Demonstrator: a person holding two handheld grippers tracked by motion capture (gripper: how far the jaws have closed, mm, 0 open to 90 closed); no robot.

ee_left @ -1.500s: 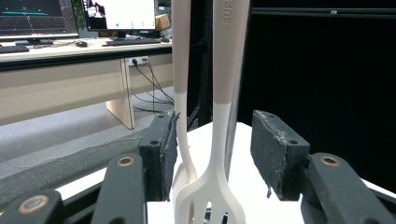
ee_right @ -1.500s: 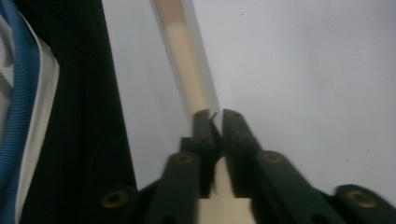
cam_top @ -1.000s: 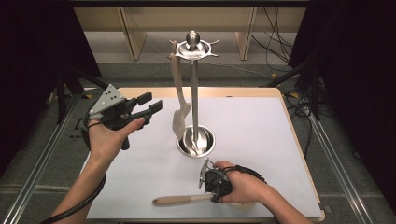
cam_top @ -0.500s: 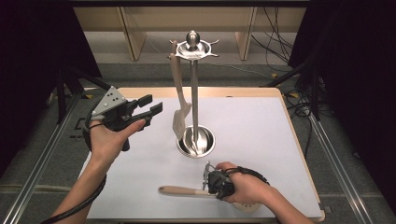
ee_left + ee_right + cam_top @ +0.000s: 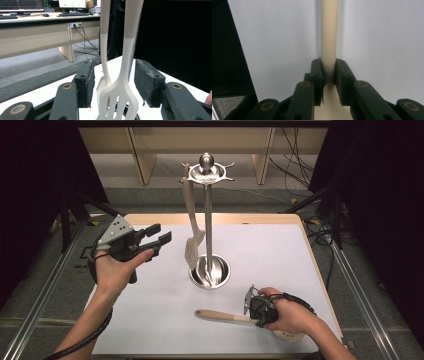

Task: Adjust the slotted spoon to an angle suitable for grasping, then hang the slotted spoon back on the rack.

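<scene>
A white table (image 5: pixel 300 250) stands on grey floor. Beyond it, pale wooden desk legs (image 5: pixel 142 162) and loose black cables (image 5: pixel 295 155) show. Monitors (image 5: pixel 21 5) sit on a desk.

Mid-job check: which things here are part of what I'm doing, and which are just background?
In the job:
- wooden-handled utensil, clamped in the right gripper
- utensil stand
- slotted spatula hanging on it
- left gripper, open, aimed at the spatula

Lying about:
- floor cables
- desk with monitors

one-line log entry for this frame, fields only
right gripper: shut on wooden-handled utensil, lying on table | left gripper: open, raised, facing hanging slotted spatula | utensil stand: upright, mid-table
</scene>
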